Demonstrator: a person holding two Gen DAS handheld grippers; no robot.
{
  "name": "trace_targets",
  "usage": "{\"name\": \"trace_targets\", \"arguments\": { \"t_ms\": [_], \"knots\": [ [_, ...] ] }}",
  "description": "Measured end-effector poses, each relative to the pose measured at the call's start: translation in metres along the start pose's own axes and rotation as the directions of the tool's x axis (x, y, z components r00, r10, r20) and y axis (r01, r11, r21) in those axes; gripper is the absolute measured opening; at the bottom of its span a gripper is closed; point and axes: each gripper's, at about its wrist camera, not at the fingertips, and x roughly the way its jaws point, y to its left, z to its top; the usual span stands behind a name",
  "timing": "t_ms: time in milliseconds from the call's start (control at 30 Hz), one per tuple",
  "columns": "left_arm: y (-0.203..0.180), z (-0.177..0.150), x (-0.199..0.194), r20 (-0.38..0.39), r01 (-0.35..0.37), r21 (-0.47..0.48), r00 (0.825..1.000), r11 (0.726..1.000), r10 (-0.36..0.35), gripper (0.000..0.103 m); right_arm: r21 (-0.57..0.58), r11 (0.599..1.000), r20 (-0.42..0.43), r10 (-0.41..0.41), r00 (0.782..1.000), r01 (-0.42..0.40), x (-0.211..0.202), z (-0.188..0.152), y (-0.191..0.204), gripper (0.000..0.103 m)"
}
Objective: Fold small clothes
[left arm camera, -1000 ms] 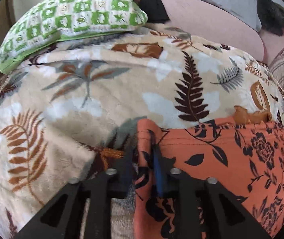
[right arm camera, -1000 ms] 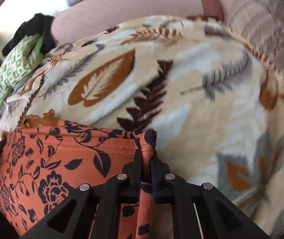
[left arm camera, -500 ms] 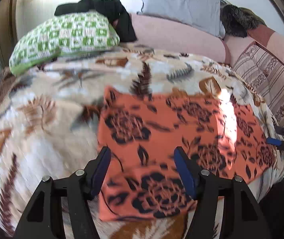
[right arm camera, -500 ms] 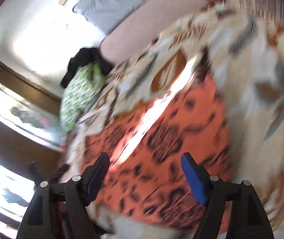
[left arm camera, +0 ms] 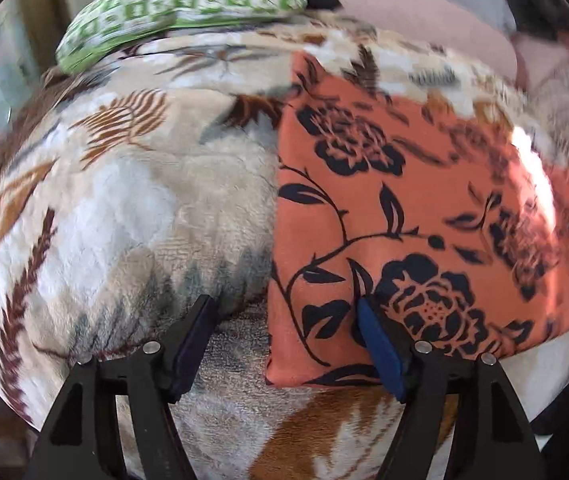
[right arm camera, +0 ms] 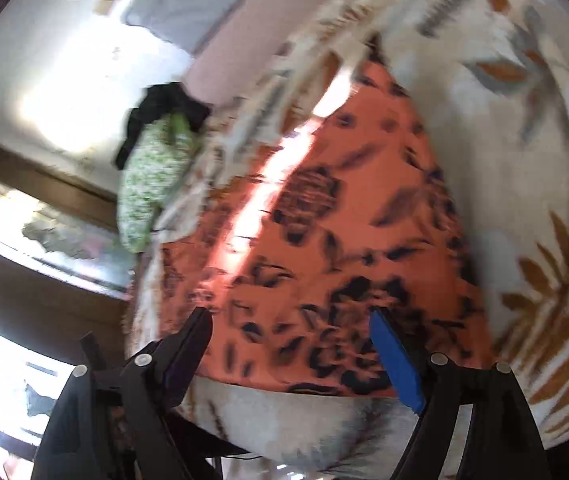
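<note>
Sunlit and cluttered, the bedroom holds a bed covered by a cream leaf-print blanket [left arm camera: 132, 208], with a green checked pillow [left arm camera: 180, 4] at its far end and a dark garment [right arm camera: 164, 108] heaped behind it. On the blanket lies the orange floral cloth [left arm camera: 424, 208], flat and doubled into a neat rectangle, its nearest corner close to the near edge of the bed and a streak of sun across it. A second ago both grippers were pinched on the cloth's far hem, one at each corner; now that hem has been carried over and laid down, and both have let go and drawn back toward the near edge. The left gripper [left arm camera: 284, 340] hangs above the cloth's near left corner with its jaws still opening, the cloth's left edge showing between the blue pads but nothing pressed by them. The right gripper [right arm camera: 290, 354] likewise stands wide and is still opening, its view tilted and blurred, with the cloth's near edge beneath the gap between the fingers but not gripped. This reads as one fold finished and released, so the cloth now rests at half its former depth. Judging by its remaining width, a second fold across, from one side edge to the other, would likely be needed before the piece counts as folded, and each gripper would first have to take fresh hold of an edge.
</note>
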Motion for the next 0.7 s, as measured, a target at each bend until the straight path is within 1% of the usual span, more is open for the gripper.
{"name": "trace_targets", "arguments": {
  "t_ms": [33, 100, 133, 200, 267, 300, 333, 367, 433, 533, 600, 633, 667, 700],
  "knots": [
    [0.001, 0.001, -0.009, 0.020, -0.010, -0.008, 1.000, 1.000, 0.010, 0.074, 0.022, 0.999, 0.032, 0.041, 0.999, -0.042, -0.008, -0.002, -0.004, 0.082],
    [-0.004, 0.005, -0.028, 0.092, -0.026, 0.021, 0.995, 0.999, 0.024, 0.074, -0.008, 0.998, 0.100, 0.063, 0.993, -0.063, -0.031, -0.007, 0.003, 0.083],
    [-0.008, 0.007, -0.037, 0.121, -0.025, 0.036, 0.992, 0.999, 0.020, 0.074, -0.013, 0.997, 0.126, 0.073, 0.989, -0.072, -0.041, -0.010, 0.005, 0.083],
    [-0.017, 0.012, -0.048, 0.157, -0.002, 0.043, 0.988, 0.999, -0.004, 0.074, 0.026, 0.994, 0.156, 0.103, 0.982, -0.109, -0.059, -0.018, 0.001, 0.083],
    [-0.030, 0.018, -0.053, 0.175, 0.049, 0.055, 0.983, 0.997, -0.058, 0.074, 0.103, 0.979, 0.173, 0.155, 0.973, -0.174, -0.069, -0.032, -0.012, 0.083],
    [-0.038, 0.020, -0.053, 0.182, 0.064, 0.065, 0.981, 0.996, -0.075, 0.074, 0.145, 0.968, 0.160, 0.180, 0.971, -0.204, -0.066, -0.039, -0.018, 0.083],
    [-0.048, 0.022, -0.051, 0.181, 0.067, 0.077, 0.980, 0.995, -0.081, 0.074, 0.177, 0.960, 0.137, 0.196, 0.971, -0.219, -0.061, -0.045, -0.023, 0.083],
    [-0.057, 0.026, -0.046, 0.174, 0.072, 0.093, 0.981, 0.993, -0.087, 0.074, 0.201, 0.953, 0.129, 0.203, 0.971, -0.226, -0.060, -0.054, -0.026, 0.083],
    [-0.074, 0.028, -0.037, 0.161, 0.084, 0.116, 0.982, 0.990, -0.102, 0.074, 0.246, 0.938, 0.123, 0.218, 0.968, -0.243, -0.046, -0.060, -0.030, 0.083],
    [-0.089, 0.030, -0.029, 0.159, 0.106, 0.121, 0.980, 0.987, -0.124, 0.074, 0.304, 0.921, 0.167, 0.199, 0.966, -0.243, -0.032, -0.054, -0.042, 0.083],
    [-0.094, 0.029, -0.023, 0.150, 0.095, 0.126, 0.982, 0.987, -0.114, 0.074, 0.355, 0.912, 0.192, 0.146, 0.970, -0.208, -0.029, -0.050, -0.053, 0.083],
    [-0.097, 0.029, -0.017, 0.136, 0.093, 0.137, 0.984, 0.986, -0.112, 0.074, 0.371, 0.900, 0.216, 0.155, 0.964, -0.228, -0.030, -0.046, -0.059, 0.083],
    [-0.100, 0.027, -0.006, 0.104, 0.079, 0.158, 0.990, 0.984, -0.096, 0.075, 0.374, 0.896, 0.230, 0.159, 0.960, -0.239, -0.031, -0.044, -0.062, 0.083],
    [-0.102, 0.025, 0.005, 0.068, 0.048, 0.171, 0.996, 0.984, -0.061, 0.075, 0.373, 0.898, 0.236, 0.153, 0.960, -0.235, -0.031, -0.041, -0.063, 0.080]
  ]
}}
